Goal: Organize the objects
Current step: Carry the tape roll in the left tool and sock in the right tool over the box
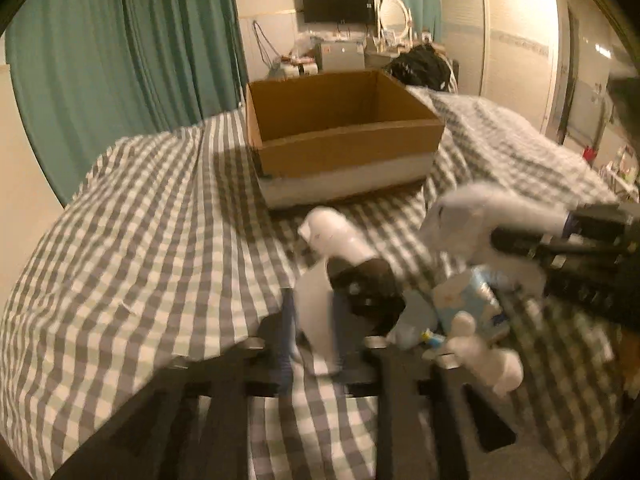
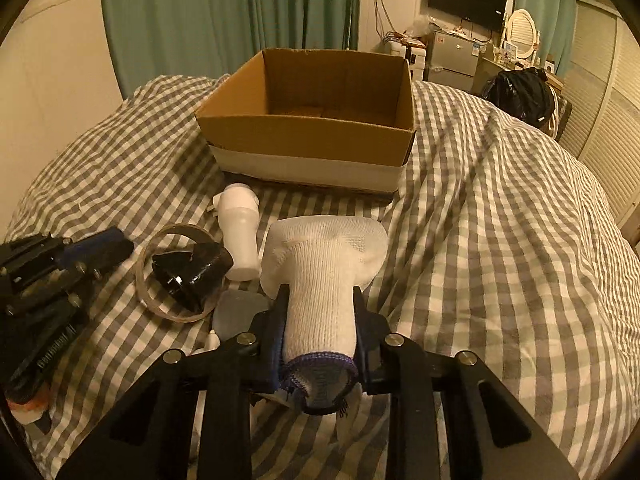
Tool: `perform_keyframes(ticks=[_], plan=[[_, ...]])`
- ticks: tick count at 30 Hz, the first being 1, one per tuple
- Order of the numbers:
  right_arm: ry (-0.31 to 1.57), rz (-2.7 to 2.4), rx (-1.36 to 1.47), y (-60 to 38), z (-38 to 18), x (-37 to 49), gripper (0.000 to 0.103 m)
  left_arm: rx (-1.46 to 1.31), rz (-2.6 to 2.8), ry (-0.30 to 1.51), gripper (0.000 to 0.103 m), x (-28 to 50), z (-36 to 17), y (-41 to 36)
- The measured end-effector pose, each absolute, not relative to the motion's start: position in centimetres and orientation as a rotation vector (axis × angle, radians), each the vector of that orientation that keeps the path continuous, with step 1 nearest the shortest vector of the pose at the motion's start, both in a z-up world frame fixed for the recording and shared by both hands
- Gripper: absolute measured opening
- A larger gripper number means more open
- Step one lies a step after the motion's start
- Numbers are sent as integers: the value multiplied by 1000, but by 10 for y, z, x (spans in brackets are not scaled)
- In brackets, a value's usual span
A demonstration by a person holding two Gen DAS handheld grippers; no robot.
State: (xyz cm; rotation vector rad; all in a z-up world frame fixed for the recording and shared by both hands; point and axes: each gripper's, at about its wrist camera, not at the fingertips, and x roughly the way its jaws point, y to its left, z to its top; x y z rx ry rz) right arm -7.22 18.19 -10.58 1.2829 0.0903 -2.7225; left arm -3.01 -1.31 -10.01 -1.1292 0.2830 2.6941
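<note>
Right wrist view: right gripper (image 2: 320,320) jaws clamp sock (image 2: 324,264); left gripper (image 1: 312,320) blurred (cannot tell).

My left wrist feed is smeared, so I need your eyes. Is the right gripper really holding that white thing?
Observer: Yes. The right gripper is shut on a white sock, gripping it near the cuff.
Operator: Anything in the box yet?
Observer: The part of the box floor that the right wrist view shows is bare.
Operator: What is the dark lump ahead of my fingers?
Observer: A glossy black object lying partly inside a clear ring, with a white bottle lying right next to them.
</note>
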Motion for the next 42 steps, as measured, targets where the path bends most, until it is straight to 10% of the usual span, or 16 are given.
perform_keyframes(ticks=[6,21,29,31,42], plan=[[46,-2715,1289,189,-107,-72,26,-1169,2625,399,82,-31,-117,3],[-62,-2686,1311,202,-113,-77,27,-1316,2456,790,83,-74,-170,40],[-53,-2698,1305,201,-110,-74,27,-1248,2446,766,59,-73,-162,37],[-42,-2706,1294,200,-108,-73,27,-1206,2469,720,36,-69,-150,36],[-3,-2737,1255,196,-92,-62,27,-1153,2504,635,34,-67,-135,27]])
